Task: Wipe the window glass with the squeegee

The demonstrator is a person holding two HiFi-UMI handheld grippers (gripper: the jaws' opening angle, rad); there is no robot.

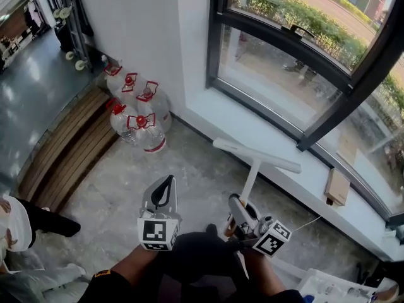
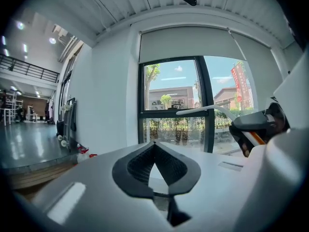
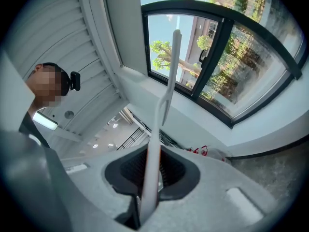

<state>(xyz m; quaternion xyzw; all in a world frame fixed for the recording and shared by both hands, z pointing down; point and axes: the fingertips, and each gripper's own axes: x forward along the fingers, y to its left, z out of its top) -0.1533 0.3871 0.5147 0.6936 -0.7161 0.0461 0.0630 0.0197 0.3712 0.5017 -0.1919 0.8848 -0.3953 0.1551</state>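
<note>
The white squeegee (image 1: 255,156) has a long T-shaped head and a thin handle (image 3: 153,168). My right gripper (image 1: 239,205) is shut on that handle and holds the head up over the floor, short of the sill. In the right gripper view the head (image 3: 172,66) is edge-on against the window glass (image 3: 193,57). The glass (image 1: 278,74) sits in a dark frame at the upper right. My left gripper (image 1: 168,182) hangs to the squeegee's left, shut, with nothing between its jaws (image 2: 154,146). The left gripper view also catches the squeegee (image 2: 203,110) in front of the window.
Several large water bottles (image 1: 142,115) with red caps stand against the white wall at left. A wooden platform (image 1: 69,150) runs beside them. A white sill (image 1: 252,128) lies under the window, with a small cardboard box (image 1: 336,186) on it. A person (image 1: 19,223) crouches at lower left.
</note>
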